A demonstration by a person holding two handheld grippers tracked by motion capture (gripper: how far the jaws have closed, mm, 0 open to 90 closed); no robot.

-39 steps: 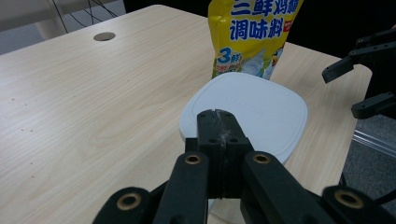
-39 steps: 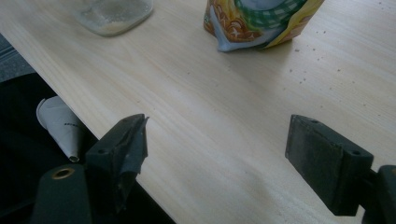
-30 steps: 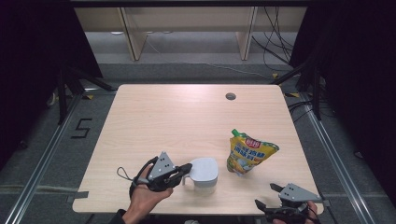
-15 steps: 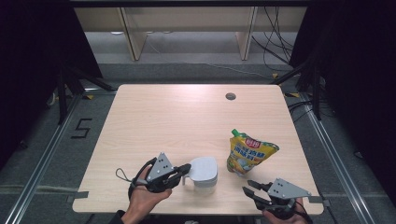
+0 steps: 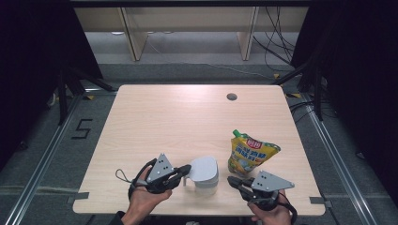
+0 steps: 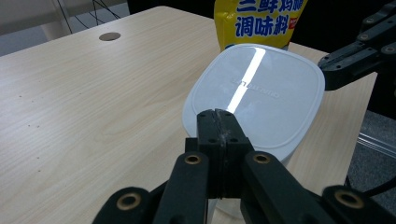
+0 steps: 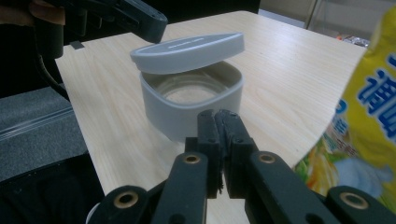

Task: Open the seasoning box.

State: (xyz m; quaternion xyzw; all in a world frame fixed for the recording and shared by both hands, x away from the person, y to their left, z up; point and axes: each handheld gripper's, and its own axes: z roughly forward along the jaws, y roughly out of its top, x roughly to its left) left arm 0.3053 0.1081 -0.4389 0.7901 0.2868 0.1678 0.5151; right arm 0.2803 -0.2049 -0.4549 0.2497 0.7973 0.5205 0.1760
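Observation:
A white lidded container point(image 5: 206, 182) stands near the table's front edge. Its lid point(image 7: 187, 46) is tilted up, and white powder shows inside the container point(image 7: 187, 107). My left gripper point(image 5: 187, 168) is shut, its tips point(image 6: 217, 116) against the lid's point(image 6: 261, 93) near rim; I cannot tell whether they pinch anything. A yellow seasoning pouch point(image 5: 251, 152) stands upright just right of the container. My right gripper point(image 5: 231, 179) points at the container from the right. Its jaws have just been closing and now stand shut point(image 7: 219, 116) with nothing between them, a short way from the container's wall.
The light wooden table point(image 5: 187, 117) has a round cable hole point(image 5: 231, 97) near its far edge. Grey floor, metal rails and table legs lie around it. Both hands sit at the front edge.
My right gripper has moved left along the front edge toward the container, and its jaws have closed. The left gripper, the container and the pouch have stayed in place.

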